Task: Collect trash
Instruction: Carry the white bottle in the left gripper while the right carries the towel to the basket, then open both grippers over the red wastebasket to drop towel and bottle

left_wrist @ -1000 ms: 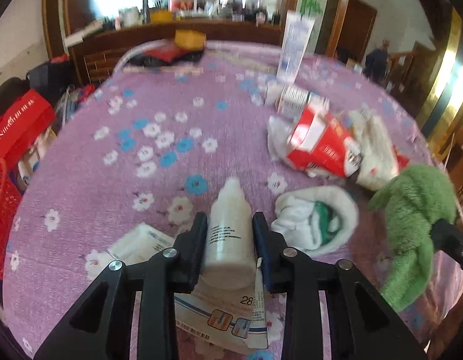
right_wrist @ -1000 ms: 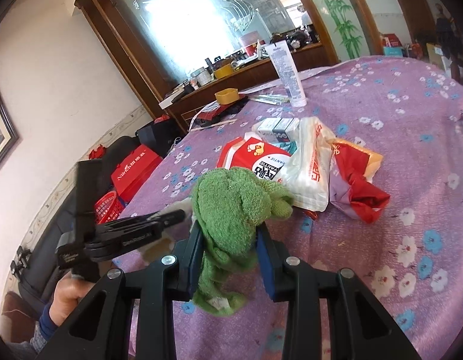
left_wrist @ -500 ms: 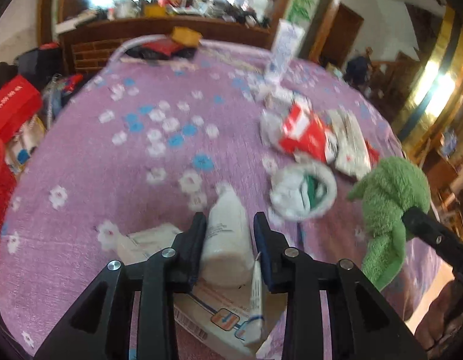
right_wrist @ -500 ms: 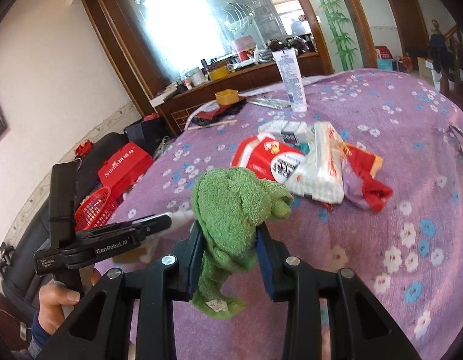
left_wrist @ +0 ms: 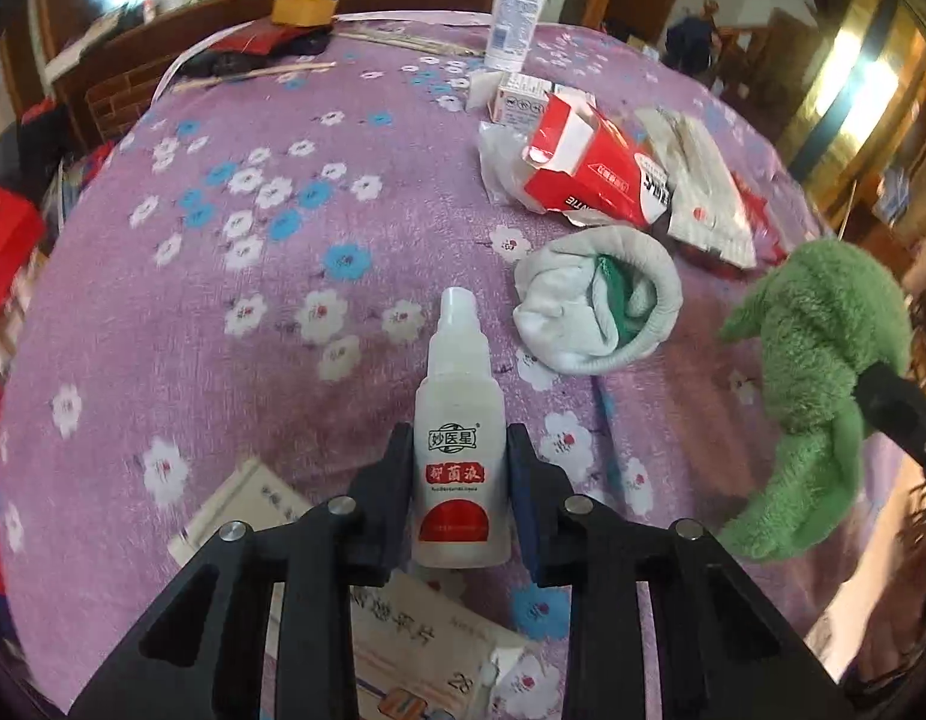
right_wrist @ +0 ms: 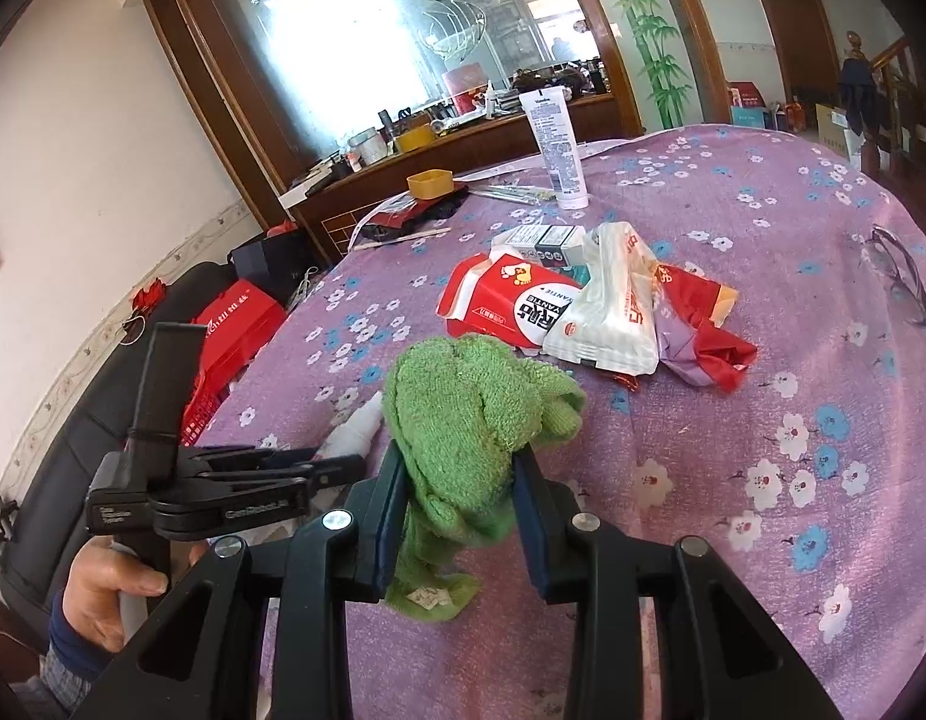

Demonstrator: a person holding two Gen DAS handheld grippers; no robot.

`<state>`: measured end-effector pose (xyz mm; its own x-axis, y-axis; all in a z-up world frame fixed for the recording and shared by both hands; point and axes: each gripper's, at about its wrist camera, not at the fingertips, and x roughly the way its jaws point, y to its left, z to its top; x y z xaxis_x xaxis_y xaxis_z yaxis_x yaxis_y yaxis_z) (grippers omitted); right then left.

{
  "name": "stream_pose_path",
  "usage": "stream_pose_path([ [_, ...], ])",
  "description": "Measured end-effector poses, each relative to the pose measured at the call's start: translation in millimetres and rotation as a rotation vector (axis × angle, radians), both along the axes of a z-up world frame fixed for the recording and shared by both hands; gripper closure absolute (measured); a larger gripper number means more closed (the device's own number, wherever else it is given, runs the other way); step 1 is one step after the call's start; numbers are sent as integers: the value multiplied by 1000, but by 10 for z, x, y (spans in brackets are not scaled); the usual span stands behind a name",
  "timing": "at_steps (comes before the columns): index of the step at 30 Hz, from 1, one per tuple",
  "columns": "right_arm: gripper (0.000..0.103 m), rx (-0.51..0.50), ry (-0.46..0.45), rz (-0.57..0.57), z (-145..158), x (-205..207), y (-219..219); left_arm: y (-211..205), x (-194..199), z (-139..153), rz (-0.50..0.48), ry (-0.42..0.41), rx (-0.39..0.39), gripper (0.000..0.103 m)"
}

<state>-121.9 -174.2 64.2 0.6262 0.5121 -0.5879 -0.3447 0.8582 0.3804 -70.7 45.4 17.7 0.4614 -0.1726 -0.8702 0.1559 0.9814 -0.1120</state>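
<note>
A small white bottle point(left_wrist: 457, 372) with a red label sticks forward from my left gripper point(left_wrist: 460, 444); its jaws are closing and the pads press on the bottle's sides. It hangs just above the purple flowered tablecloth point(left_wrist: 223, 312). My right gripper point(right_wrist: 457, 462) is shut on a green towel cloth point(right_wrist: 463, 402), held up beside the left one. A rolled white sock point(left_wrist: 595, 312) lies just past the bottle. Further back sits a trash heap: a torn red carton point(right_wrist: 511, 306), a white wrapper pack point(right_wrist: 607, 312) and a red foil bag point(right_wrist: 703, 324).
Paper leaflets point(left_wrist: 247, 504) and a flat medicine box point(left_wrist: 415, 648) lie under the left gripper. A white lotion tube point(right_wrist: 556, 144) stands at the back, glasses point(right_wrist: 901, 276) lie far right. A red basket point(right_wrist: 202, 414) and a red bag point(right_wrist: 241, 312) sit off the table's left edge.
The left gripper has tipped further down and rolled, so the bottle's red label now faces the camera. The right gripper drifted a little sideways with the green cloth.
</note>
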Motion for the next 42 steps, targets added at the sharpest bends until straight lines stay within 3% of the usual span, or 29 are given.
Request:
stream_pose_path([
  [3,66,-2,2,-1,-19,-8,-3,17,39,7,24,-6,-13,74],
  [9,66,-2,-5,-5,19,5,-29,162,-88,316,72,-146,-146,74],
  [16,66,6,-23,40,165,46,104,317,-378,701,115,-279,-124,74],
  [20,66,-8,-47,97,323,76,339,572,-531,820,164,-312,-147,74],
  [30,66,-34,-95,333,731,222,1468,1714,-1075,1076,409,-421,-148,74],
  [34,66,-34,-66,428,808,326,2094,2330,-1239,1008,542,-419,-157,74],
  [42,66,-66,-33,588,786,395,3351,3081,-1329,731,693,-384,-147,74],
])
